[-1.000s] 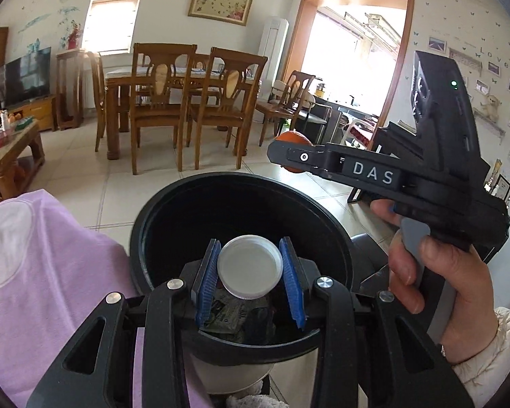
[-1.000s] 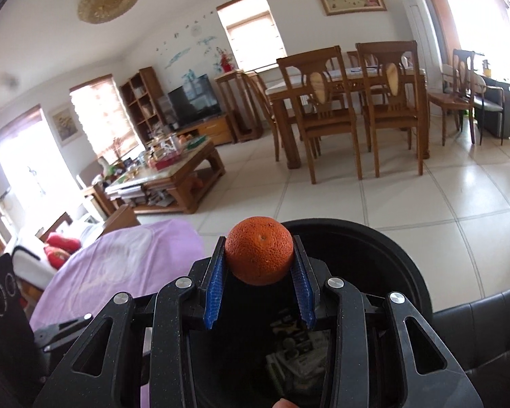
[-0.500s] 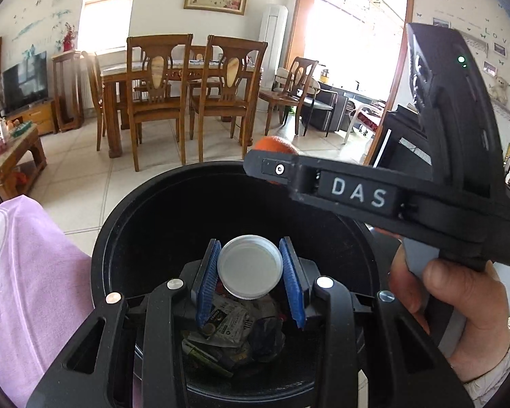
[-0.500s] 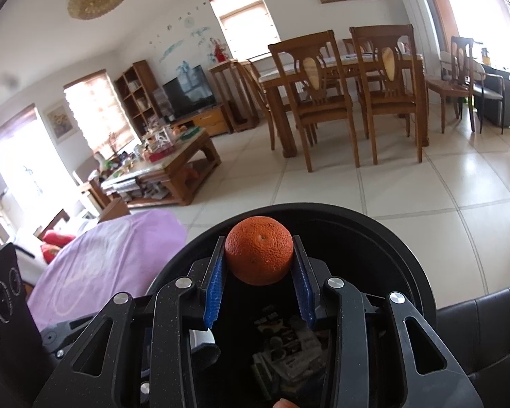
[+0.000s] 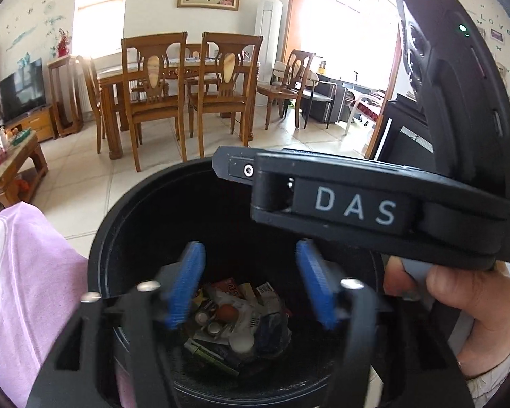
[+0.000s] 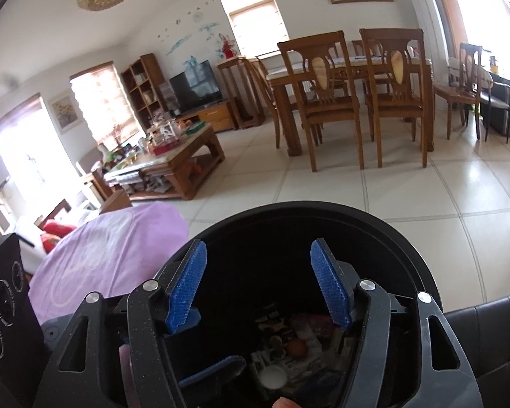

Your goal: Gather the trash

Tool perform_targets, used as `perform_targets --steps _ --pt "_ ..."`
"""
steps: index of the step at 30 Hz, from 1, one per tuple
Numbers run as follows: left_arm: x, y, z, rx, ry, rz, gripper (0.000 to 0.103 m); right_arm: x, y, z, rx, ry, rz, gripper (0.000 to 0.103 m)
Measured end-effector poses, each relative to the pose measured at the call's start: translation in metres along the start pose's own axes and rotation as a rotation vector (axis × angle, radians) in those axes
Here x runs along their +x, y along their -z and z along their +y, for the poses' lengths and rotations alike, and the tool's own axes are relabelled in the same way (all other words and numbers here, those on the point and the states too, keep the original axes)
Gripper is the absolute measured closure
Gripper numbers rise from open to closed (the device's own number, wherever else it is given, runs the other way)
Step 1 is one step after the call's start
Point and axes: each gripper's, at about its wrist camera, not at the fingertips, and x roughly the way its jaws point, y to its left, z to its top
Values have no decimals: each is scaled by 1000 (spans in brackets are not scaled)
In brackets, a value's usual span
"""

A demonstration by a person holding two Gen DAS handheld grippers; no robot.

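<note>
Both sets of jaws have just been opening and stand spread with nothing between them, left gripper (image 5: 251,285) and right gripper (image 6: 258,284) over the black bin (image 5: 146,204). The orange (image 5: 227,312) and what appears to be the white lid (image 5: 242,342) lie among the trash at its bottom. Lift both grippers straight up, clear of the rim and of each other.

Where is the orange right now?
In the left wrist view the orange lies at the bottom of the black bin, on the wrappers, just above the white lid, below the open left claw.
</note>
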Motion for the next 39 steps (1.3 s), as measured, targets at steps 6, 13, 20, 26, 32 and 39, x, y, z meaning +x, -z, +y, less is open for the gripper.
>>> perform_targets --steps 6,13,20,26,32,39 --pt "-5 0 1 6 -34 -35 7 -12 3 -1 -7 21 -22 19" --pt "-7 1 -8 56 -42 -44 5 -19 7 -7 15 12 -35 9" --pt "-8 2 -12 75 -43 -51 5 -22 8 -7 13 14 -36 6" --pt "-9 2 -13 75 -40 -55 5 -25 9 -8 17 20 -34 6" --pt "-17 4 -20 111 -18 -88 5 -31 11 -8 31 44 -36 5" --pt "-34 6 -37 217 -69 -152 5 -46 10 -3 75 65 -67 5"
